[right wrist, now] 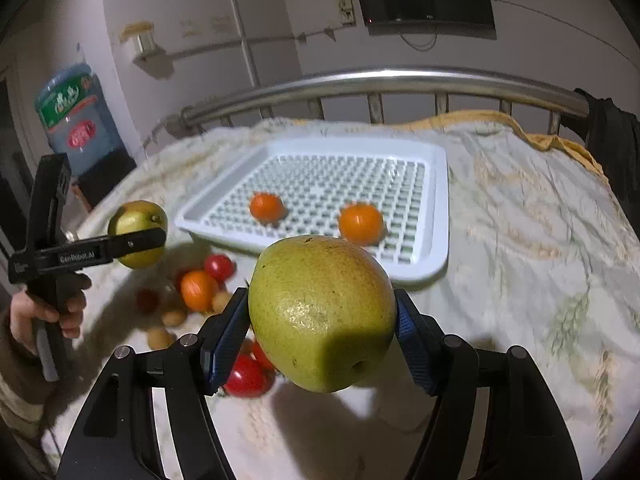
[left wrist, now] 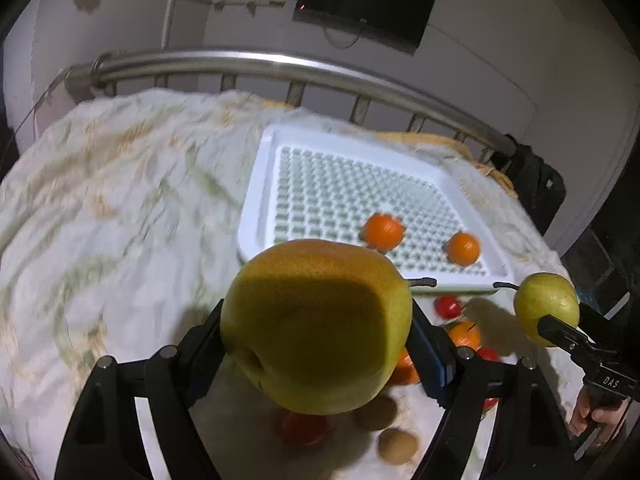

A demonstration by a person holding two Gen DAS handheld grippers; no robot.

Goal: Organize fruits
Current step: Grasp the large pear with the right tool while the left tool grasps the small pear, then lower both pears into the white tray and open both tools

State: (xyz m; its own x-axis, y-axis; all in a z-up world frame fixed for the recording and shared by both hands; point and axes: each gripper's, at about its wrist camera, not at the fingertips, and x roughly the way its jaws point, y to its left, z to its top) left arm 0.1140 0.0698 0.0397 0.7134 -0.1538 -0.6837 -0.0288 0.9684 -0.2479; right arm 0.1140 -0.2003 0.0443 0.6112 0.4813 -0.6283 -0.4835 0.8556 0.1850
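While each claw pinches a pear in the air above the bed (right wrist: 520, 208), the step in hand looks like carrying fruit to the white tray (right wrist: 436, 216) (two oranges already lie in it). The left claw (left wrist: 316, 332) grips one pear (left wrist: 316, 324); the right claw (right wrist: 320, 320) grips the other pear (right wrist: 320, 312). Next, each probably needs lowering over bare tray grid before the claw spreads.

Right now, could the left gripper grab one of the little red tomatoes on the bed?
Probably not: the left gripper has its jaws full with a pear, which hangs over the tomatoes. It would need to put the pear down first.
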